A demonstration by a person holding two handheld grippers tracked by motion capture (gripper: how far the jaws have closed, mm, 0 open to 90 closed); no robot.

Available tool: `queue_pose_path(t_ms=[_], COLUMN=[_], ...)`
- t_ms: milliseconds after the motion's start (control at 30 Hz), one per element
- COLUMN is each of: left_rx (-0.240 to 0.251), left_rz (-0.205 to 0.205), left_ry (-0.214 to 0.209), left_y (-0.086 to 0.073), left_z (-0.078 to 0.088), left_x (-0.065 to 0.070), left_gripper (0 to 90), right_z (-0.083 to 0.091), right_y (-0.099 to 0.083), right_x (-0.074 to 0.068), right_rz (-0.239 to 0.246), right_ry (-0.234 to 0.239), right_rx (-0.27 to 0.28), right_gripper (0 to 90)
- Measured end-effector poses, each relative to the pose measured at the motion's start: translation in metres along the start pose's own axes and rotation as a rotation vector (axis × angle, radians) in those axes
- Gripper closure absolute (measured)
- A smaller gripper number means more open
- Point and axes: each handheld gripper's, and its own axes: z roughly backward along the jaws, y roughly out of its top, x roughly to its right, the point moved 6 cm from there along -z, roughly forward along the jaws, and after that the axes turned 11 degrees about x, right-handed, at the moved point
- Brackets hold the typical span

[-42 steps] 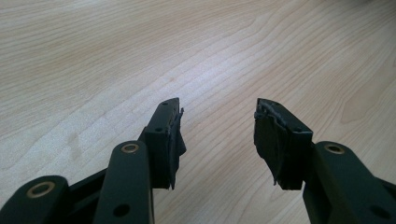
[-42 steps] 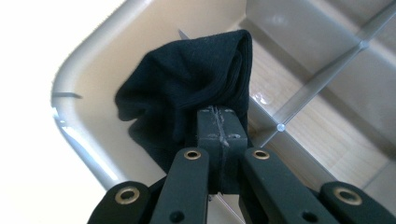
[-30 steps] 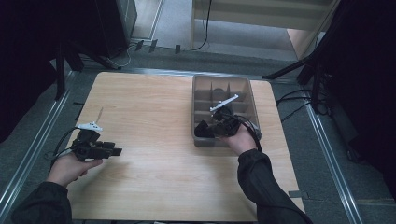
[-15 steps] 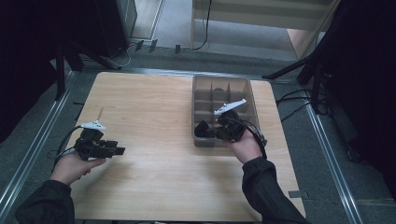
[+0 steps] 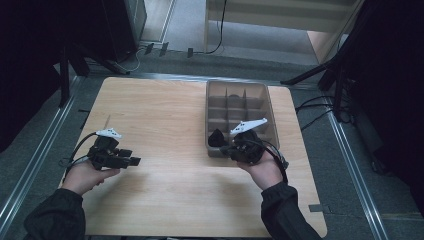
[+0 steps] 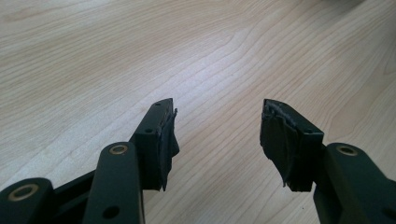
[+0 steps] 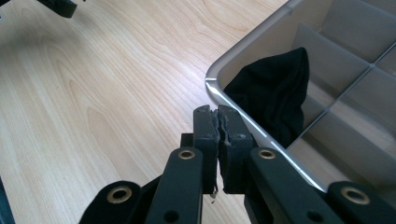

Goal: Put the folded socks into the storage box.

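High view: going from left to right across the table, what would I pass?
Left gripper, jaws apart over bare wood → open stretch of the wooden table → black cloth in the near left corner of the grey divided tray.

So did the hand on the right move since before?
Yes. The right gripper has pulled back out of the grey tray toward the tray's near corner, leaving the black cloth in the tray's near compartment.
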Motion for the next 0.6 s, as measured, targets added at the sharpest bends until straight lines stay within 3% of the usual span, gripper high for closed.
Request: queue_pose_path(t_ms=[600], left_rx=[0.006], left_rz=[-0.031], left_ry=[-0.013], left_y=[0.005], left_z=[-0.006], left_x=[0.014], left_gripper=[41.2], right_z=[-0.001], right_y=[-0.026], right_x=[-0.019], right_rz=[0.024], right_ry=[0.039], right_rx=[0.014], right_gripper=[74.0])
